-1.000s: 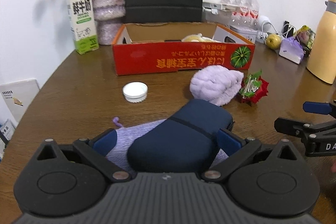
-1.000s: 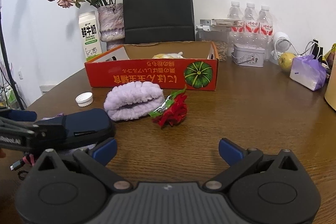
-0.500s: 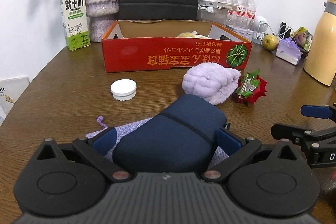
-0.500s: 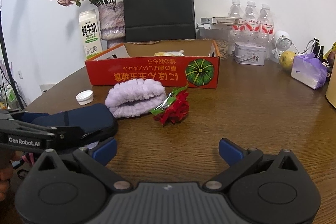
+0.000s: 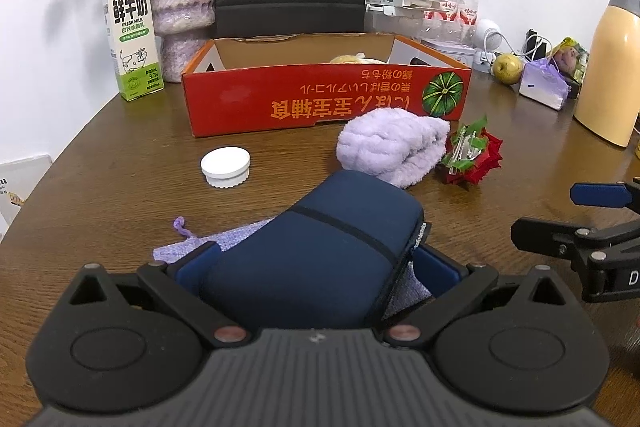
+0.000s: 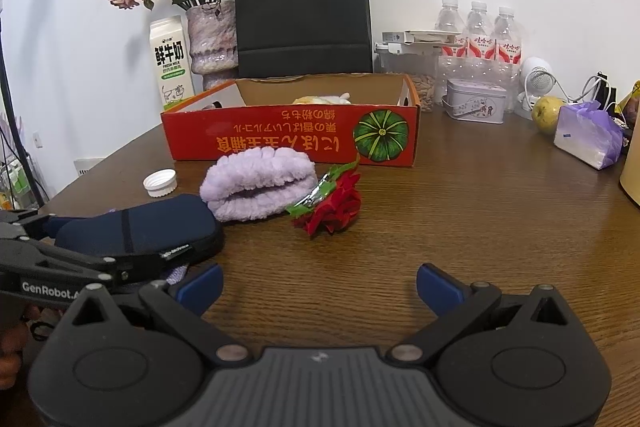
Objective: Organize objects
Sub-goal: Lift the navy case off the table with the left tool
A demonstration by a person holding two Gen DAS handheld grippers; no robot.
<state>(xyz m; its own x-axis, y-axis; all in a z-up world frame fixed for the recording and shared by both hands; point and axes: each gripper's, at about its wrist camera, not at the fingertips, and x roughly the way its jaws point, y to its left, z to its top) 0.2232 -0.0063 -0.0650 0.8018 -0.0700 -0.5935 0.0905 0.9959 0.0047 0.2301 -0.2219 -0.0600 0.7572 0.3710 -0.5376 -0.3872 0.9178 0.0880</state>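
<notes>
The left gripper (image 5: pixel 316 267) is closed against both sides of a navy blue zippered pouch (image 5: pixel 320 251), one blue pad on each flank. The pouch is tilted with its far end raised; beneath it a lilac knitted drawstring bag (image 5: pixel 224 243) lies flat on the brown wooden surface (image 5: pixel 120 203). In the right wrist view the same pouch (image 6: pixel 136 227) appears at lower left, clamped in the left gripper.

The right gripper (image 6: pixel 318 285) is spread wide with nothing between its pads, positioned low over a bare part of the surface (image 6: pixel 460 211).

Beyond the pouch lie a white bottle cap (image 5: pixel 225 167), a folded lilac fluffy cloth (image 5: pixel 390 151) and, touching its right side, a red artificial rose (image 5: pixel 474 159). Behind these stands an open red cardboard box (image 5: pixel 320 99) printed with a green pumpkin; a pale yellow item is partly visible inside. A milk carton (image 5: pixel 132 31) and a vase (image 5: pixel 180 7) stand to the left of the box.
</notes>
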